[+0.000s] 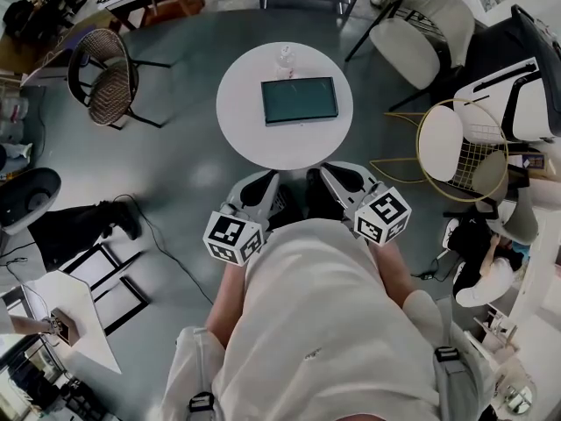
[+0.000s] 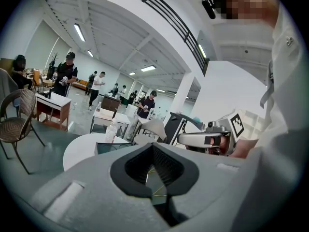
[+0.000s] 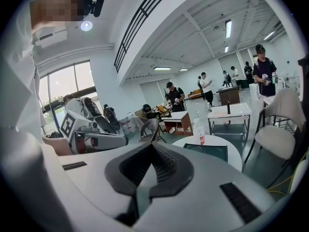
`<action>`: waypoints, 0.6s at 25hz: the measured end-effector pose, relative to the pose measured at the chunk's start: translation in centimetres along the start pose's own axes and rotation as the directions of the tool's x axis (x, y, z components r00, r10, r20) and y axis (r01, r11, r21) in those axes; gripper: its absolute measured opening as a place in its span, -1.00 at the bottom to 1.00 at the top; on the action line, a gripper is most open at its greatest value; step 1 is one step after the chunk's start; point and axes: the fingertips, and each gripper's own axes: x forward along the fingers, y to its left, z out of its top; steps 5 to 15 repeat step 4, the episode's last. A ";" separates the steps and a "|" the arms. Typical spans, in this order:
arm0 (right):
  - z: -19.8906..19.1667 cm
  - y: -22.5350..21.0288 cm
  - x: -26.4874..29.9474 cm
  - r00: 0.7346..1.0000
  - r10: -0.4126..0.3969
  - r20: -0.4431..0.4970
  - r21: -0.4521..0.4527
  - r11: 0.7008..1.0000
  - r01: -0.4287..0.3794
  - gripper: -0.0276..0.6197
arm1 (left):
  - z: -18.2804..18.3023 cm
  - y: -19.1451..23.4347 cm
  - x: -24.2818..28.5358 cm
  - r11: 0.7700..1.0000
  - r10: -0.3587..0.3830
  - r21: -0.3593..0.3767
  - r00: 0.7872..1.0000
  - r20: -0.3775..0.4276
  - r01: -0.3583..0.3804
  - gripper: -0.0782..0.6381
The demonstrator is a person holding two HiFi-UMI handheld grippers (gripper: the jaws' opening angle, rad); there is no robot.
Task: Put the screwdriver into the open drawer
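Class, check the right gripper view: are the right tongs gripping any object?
No: the right tongs are closed against each other, with nothing caught between them.

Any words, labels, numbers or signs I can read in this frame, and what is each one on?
No text here can be read.
Bottle: red label print, too blurred to read.
Left cube and right cube: black-and-white square patterns only, no words or numbers.
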 end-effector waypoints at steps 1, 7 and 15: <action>0.0 -0.1 0.1 1.000 -0.001 -0.002 0.001 1.000 0.001 -0.90 | 0.0 0.1 0.1 1.000 -0.001 0.000 1.000 0.000 0.001 -0.75; 0.0 -0.3 0.2 1.000 -0.007 -0.004 0.003 1.000 0.007 -0.90 | 0.1 0.2 0.3 1.000 -0.004 -0.001 1.000 -0.001 0.004 -0.75; 0.0 -0.3 0.2 1.000 -0.007 -0.004 0.003 1.000 0.007 -0.90 | 0.1 0.2 0.3 1.000 -0.004 -0.001 1.000 -0.001 0.004 -0.75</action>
